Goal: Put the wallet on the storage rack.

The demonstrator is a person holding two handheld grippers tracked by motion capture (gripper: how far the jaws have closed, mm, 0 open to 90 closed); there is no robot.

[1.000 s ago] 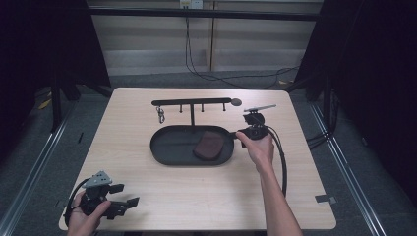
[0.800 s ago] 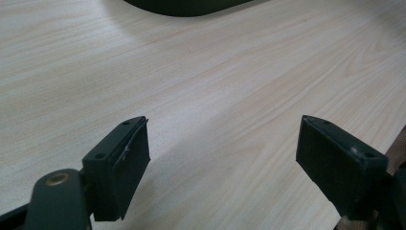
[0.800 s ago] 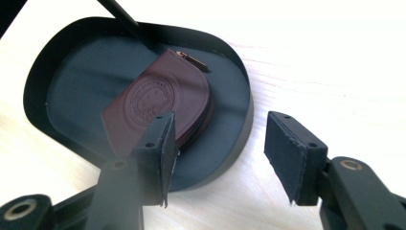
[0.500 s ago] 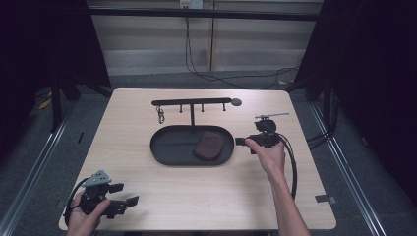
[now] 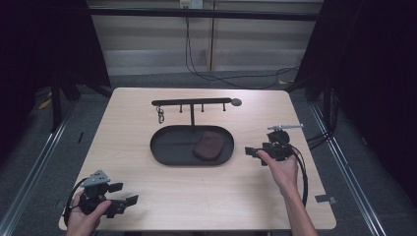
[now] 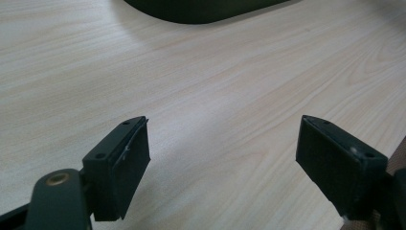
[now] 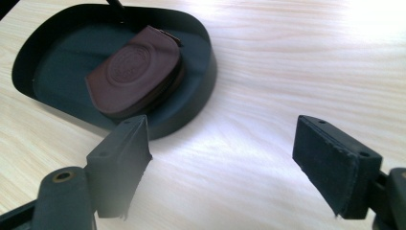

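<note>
Brown leather pouch [image 7: 134, 72] lies in the black tray [image 5: 167, 147], right half, long axis slanted. My right gripper [image 5: 255, 151] is nearer, just off the tray's right end, jaws spread, empty. Left gripper [image 5: 129, 200] open, well apart.

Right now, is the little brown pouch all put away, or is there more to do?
The brown pouch already lies inside the black tray, so that part looks done. Nothing is in hand: the right gripper is open and empty beside the tray, and the left gripper is open over bare table. A key ring hangs on the rack. Little seems left.
</note>
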